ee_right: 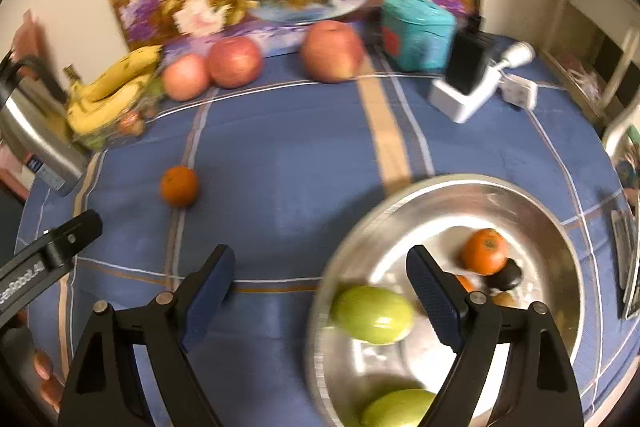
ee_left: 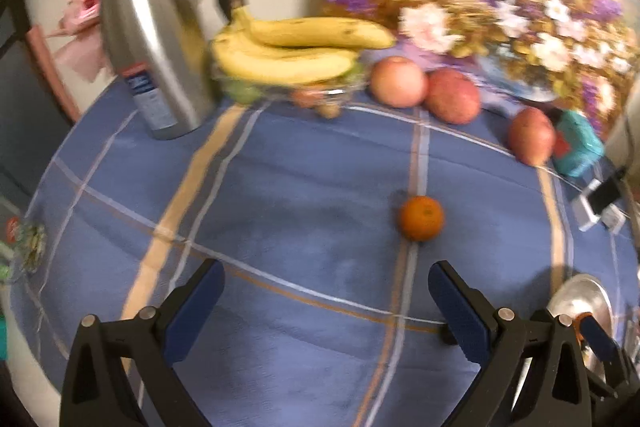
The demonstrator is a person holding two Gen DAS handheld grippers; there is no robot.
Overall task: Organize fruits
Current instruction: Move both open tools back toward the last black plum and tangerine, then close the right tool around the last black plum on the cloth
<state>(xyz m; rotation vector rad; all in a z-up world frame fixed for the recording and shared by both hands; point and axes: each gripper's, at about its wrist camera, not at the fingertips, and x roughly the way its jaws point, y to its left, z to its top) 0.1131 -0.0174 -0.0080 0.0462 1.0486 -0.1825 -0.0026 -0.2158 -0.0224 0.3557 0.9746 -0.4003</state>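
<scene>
The orange (ee_right: 179,185) lies alone left of the steel bowl (ee_right: 560,223); both the left gripper (ee_left: 326,311) and right gripper (ee_right: 320,295) are spread, empty. The left gripper's label is partly readable: "Robot.AI".

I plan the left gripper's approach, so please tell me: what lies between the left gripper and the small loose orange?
Only bare blue checked tablecloth lies between the open left gripper and the small round orange, as the left wrist view shows.
</scene>
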